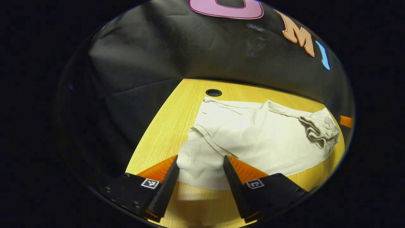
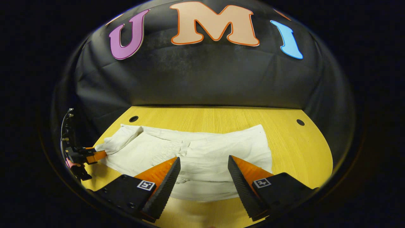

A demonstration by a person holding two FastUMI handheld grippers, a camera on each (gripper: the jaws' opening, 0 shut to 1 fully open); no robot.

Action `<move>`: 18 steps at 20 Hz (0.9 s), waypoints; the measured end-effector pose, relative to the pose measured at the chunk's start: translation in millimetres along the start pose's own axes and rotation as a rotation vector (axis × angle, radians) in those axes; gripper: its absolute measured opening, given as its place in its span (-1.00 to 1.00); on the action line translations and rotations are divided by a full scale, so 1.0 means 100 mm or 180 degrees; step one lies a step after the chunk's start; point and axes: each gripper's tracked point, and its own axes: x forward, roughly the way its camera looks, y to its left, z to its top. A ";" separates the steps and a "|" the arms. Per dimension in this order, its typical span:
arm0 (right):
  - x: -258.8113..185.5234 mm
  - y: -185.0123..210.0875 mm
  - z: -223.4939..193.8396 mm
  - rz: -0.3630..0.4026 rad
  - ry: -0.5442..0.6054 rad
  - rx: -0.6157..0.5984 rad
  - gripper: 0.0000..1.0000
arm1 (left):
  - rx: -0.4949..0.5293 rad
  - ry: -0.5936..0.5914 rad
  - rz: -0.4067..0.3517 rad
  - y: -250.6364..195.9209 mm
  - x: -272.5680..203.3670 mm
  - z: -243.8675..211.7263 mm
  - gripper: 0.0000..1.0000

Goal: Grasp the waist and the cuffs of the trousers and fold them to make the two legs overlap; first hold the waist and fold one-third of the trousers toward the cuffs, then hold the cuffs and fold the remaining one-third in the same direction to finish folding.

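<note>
Booth: black cloth wall behind a wood-grain bench (image 2: 221, 118) with small round holes near its back corners. Item: one pair of pale trousers (image 2: 202, 152), lying flat across the middle of the bench, running side to side. In the left gripper view one end is bunched and ribbed at the far right, which I take to be the waist (image 1: 318, 126); I cannot tell for certain. Left tool (image 1: 201, 169): fingers spread wide, cloth edge lying between them, nothing clamped. Right tool (image 2: 202, 171): fingers likewise wide apart over the near edge of the trousers, holding nothing. The right gripper view also catches the left tool at the far left, at the trousers' end; whether it touches the cloth is too small to tell. Step in hand, as I judge it: taking hold for the first fold. To do it well I would set each tool low on its end, pinch both layers at the edge, and lift evenly so the legs overlap without dragging.
</note>
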 end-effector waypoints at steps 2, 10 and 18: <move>-0.03 -0.02 -0.02 -0.0019 0.0000 0.0012 0.87 | -0.0010 0.0000 -0.0058 -0.11 0.02 0.02 0.27; -0.24 -0.17 0.05 -0.0125 -0.0087 -0.0013 0.86 | -0.0109 0.0008 -0.0151 -0.27 0.00 0.09 -1.00; -0.57 -0.49 0.15 -0.0218 -0.0187 0.0056 0.93 | -0.0124 -0.0463 -0.0442 -0.86 -0.33 0.83 -1.00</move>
